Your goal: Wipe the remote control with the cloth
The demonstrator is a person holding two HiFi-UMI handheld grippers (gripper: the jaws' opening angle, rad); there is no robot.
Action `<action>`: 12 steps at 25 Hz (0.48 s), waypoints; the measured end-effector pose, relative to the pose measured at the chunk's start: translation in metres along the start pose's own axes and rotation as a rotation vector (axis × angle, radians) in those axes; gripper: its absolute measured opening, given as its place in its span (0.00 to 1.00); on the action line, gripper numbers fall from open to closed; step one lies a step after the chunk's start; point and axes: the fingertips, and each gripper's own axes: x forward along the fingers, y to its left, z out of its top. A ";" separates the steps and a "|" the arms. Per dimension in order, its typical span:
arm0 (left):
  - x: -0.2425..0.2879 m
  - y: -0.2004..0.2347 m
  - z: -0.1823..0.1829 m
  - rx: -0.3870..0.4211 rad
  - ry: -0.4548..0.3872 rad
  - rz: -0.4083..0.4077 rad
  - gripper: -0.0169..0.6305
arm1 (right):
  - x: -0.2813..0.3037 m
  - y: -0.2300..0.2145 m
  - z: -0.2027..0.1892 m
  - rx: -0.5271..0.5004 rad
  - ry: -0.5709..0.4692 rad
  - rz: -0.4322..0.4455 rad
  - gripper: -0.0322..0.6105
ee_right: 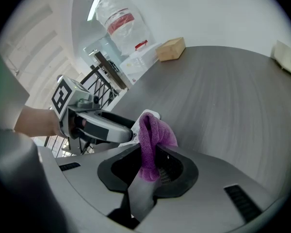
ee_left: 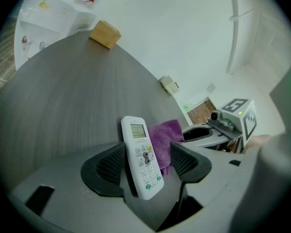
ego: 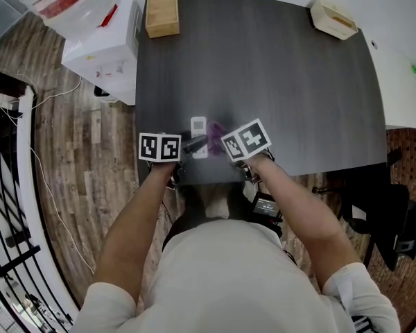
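Note:
A white remote control (ee_left: 141, 157) with a small screen stands tilted between the jaws of my left gripper (ee_left: 146, 149), which is shut on it. In the head view the remote control (ego: 199, 132) is just above the dark table (ego: 284, 82), near its front edge. My right gripper (ee_right: 153, 154) is shut on a purple cloth (ee_right: 153, 140), whose folded top presses against the remote's right side. The cloth (ee_left: 166, 132) shows behind the remote in the left gripper view. A white corner of the remote (ee_right: 152, 114) peeks out past the cloth. Both grippers (ego: 191, 146) (ego: 223, 141) meet at the remote.
A wooden box (ego: 162, 11) sits at the table's far left corner and a pale box (ego: 333, 17) at the far right. A white carton (ego: 104, 44) stands left of the table, a white surface (ego: 396, 89) to its right, a black chair (ego: 388, 214) nearby.

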 end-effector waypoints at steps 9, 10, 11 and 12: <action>-0.004 -0.002 0.001 0.000 -0.021 -0.015 0.47 | -0.013 -0.016 -0.003 0.016 -0.044 -0.045 0.19; -0.008 -0.002 0.002 0.005 -0.038 -0.012 0.47 | -0.019 -0.023 -0.004 0.010 -0.058 -0.064 0.19; -0.014 -0.001 0.004 0.009 -0.058 -0.008 0.47 | -0.024 -0.032 -0.006 0.004 -0.073 -0.083 0.19; -0.020 0.000 0.005 0.013 -0.079 -0.004 0.47 | -0.031 -0.040 -0.008 -0.001 -0.086 -0.107 0.19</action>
